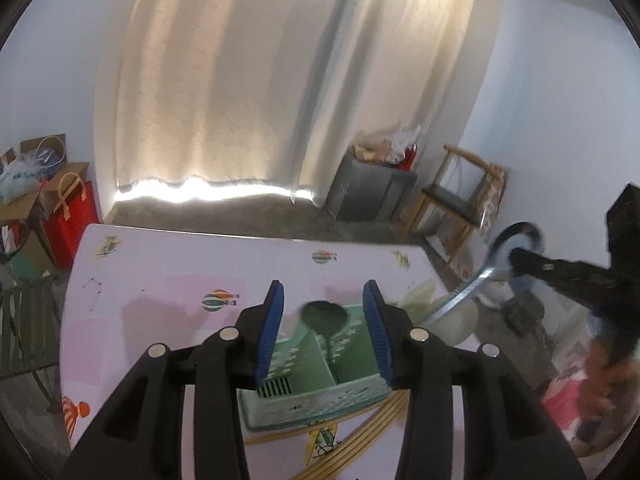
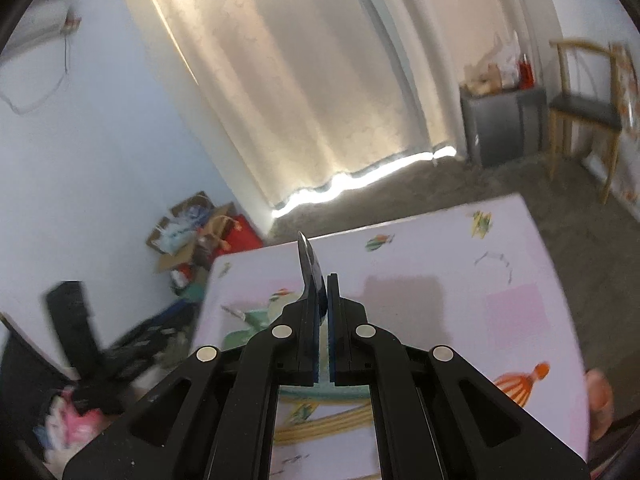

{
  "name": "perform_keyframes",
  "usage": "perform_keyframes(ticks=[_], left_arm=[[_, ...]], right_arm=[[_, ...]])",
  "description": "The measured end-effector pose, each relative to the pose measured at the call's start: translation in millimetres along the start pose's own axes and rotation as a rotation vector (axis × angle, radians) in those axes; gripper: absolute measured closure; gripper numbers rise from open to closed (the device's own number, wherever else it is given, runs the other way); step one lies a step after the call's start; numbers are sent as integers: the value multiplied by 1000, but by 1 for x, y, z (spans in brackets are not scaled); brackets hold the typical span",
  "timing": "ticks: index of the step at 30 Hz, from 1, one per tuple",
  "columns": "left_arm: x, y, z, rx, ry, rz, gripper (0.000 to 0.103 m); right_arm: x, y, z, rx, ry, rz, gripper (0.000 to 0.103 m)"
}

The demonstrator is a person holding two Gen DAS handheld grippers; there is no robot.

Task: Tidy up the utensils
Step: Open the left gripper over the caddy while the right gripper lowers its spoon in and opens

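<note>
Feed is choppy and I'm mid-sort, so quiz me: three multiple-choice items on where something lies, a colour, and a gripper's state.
1. Where is the dark green spoon?
A. on the chair
B. in the green tray
C. on the floor

2. What colour are the left gripper's pads?
A. blue
B. red
C. yellow

3. What is the right gripper doing?
A. open and empty
B. shut on a red bag
C. shut on a metal spoon

Answers:
1 B: the dark green spoon lies inside the green tray on the pink table.
2 A: the left gripper stands open, and its pads are blue.
3 C: the right gripper pinches the metal spoon, which is held in the air.
</note>
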State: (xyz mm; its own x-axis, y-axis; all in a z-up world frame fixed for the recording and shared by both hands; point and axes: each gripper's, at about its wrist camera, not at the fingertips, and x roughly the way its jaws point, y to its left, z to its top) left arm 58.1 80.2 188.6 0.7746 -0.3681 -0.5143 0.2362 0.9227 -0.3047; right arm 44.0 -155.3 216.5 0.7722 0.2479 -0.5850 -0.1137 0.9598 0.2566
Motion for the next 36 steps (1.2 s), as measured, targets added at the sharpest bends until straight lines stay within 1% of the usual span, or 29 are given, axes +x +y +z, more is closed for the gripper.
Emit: perform_keyframes(ticks=[4, 6, 9, 10, 14, 17, 19, 21, 22, 23, 25, 27, 28, 32, 36], left_arm=[[-33, 11, -8, -19, -27, 13, 62], [-42, 15, -14, -18, -27, 21, 62], [-54, 22, -21, -14, -19, 45, 62], [-57, 24, -24, -16, -10, 54, 62], [-64, 35, -35, -28, 15, 78, 62], [-67, 43, -41, -48, 27, 91, 62], [-68, 48, -45, -64, 44, 88, 62], [-68, 51, -49, -72, 57, 90, 62], [-68, 51, -51, -74, 64, 88, 62], [-69, 51, -52, -73, 66, 89, 62], [-72, 49, -56, -66, 70, 88, 62], [-74, 45, -57, -59, 73, 88, 62], [-75, 44, -59, -55, 77, 86, 61], [-80, 40, -67, -45, 100, 80, 60], [-79, 36, -87, -10, 147, 54, 60]], right_arm=[[17, 35, -1, -193, -30, -110, 101], [27, 59, -10, -331, -51, -142, 101], [42, 84, -26, -460, -53, -173, 99], [47, 93, -32, -500, -46, -160, 99], [61, 112, -55, -576, 21, -105, 99], [69, 119, -68, -611, 47, -101, 96], [71, 120, -68, -603, 69, -86, 94], [72, 115, -65, -559, 92, -55, 91], [72, 114, -62, -543, 99, -50, 85], [69, 112, -59, -525, 96, -49, 75], [64, 112, -52, -495, 78, -34, 66], [52, 115, -47, -473, 60, -11, 61], [46, 114, -43, -461, 49, -7, 57], [20, 108, -36, -393, 17, 38, 54], [-12, 86, -38, -308, 3, 74, 51]])
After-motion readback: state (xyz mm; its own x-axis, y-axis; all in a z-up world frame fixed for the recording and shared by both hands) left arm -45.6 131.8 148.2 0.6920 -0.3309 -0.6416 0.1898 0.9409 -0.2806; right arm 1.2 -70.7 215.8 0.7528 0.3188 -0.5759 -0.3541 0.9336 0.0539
